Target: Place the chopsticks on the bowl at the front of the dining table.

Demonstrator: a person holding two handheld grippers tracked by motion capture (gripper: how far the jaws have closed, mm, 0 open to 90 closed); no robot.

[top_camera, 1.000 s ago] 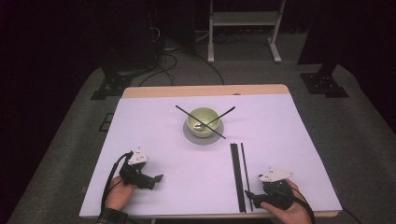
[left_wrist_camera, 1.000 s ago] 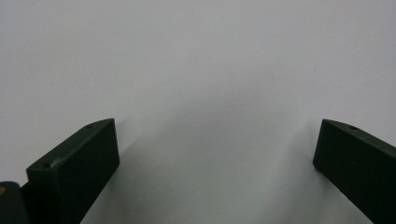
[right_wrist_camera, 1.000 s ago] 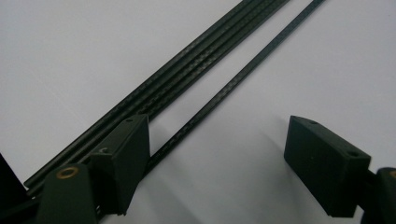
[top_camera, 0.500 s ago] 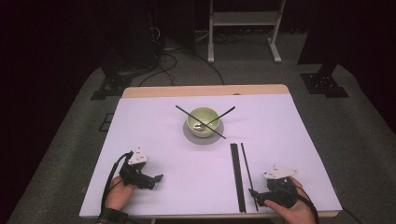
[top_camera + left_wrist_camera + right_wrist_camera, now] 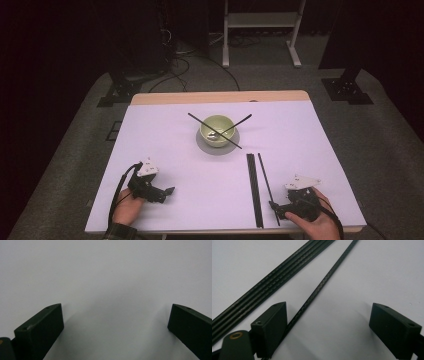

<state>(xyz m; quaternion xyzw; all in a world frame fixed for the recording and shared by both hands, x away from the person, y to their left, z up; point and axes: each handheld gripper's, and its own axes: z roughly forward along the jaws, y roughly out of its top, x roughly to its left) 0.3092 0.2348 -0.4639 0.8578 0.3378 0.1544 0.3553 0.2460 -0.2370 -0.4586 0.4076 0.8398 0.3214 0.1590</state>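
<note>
A pale green bowl (image 5: 217, 129) sits on a grey saucer (image 5: 206, 146) mid-table, with two thin black sticks (image 5: 196, 119) crossed over it. Nearer me lies a flat bundle of black sticks (image 5: 253, 190) (image 5: 269, 282), and a single black stick (image 5: 266, 182) (image 5: 324, 282) slants away from it. My right gripper (image 5: 276, 210) (image 5: 328, 307) rests at that stick's near end. Its jaws have just been opening and stand wide, with the stick lying between them close against the left jaw. My left gripper (image 5: 167, 194) (image 5: 115, 312) rests open on the bare sheet at the front left, nothing between its jaws.
A white sheet (image 5: 160, 145) covers the wooden table (image 5: 220, 96). The table's front edge runs just under both hands. Dark floor, cables and a white stand (image 5: 260, 20) lie beyond the far edge.
The single stick's near end has swung right, away from the bundle, and my right gripper has shifted slightly with it. The left hand has stayed put.
</note>
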